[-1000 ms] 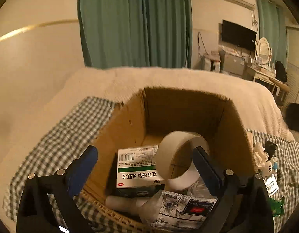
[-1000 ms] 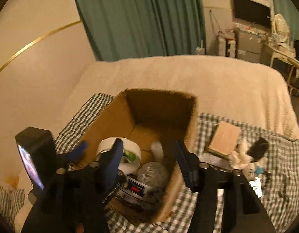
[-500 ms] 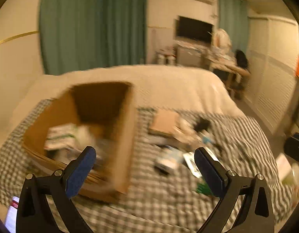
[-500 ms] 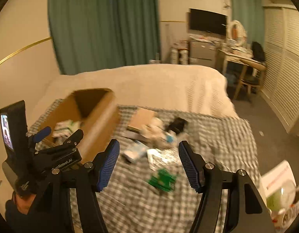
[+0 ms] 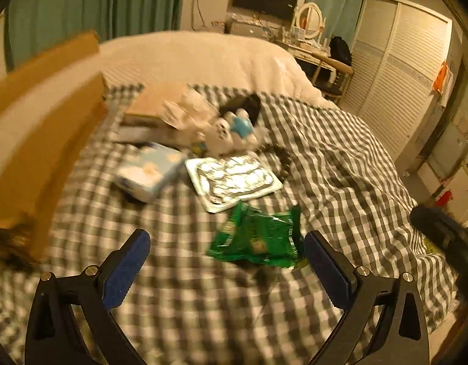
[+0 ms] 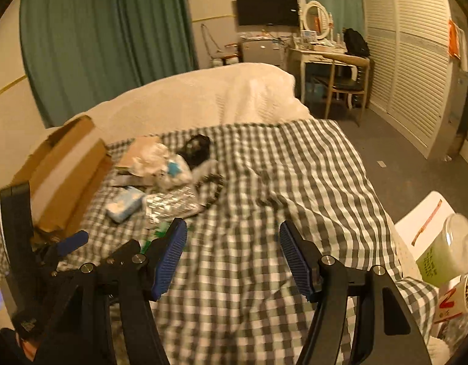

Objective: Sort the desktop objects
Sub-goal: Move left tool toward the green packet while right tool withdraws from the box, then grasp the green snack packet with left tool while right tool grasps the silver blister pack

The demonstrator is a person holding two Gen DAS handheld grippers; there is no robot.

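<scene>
both claws spread and empty: left gripper [image 5: 225, 261] hovers just near the green packet [image 5: 258, 237], seemingly lined up to grab it, cardboard box [image 5: 36, 127] at left, right gripper [image 6: 231, 258] idle over checked cloth [image 6: 295, 182].

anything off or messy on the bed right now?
Yes. A green snack packet lies crumpled on the checked blanket, apart from the cardboard box. Beyond it, a silver blister sheet, blue tissue pack and white plush toy sit in a loose heap.
</scene>
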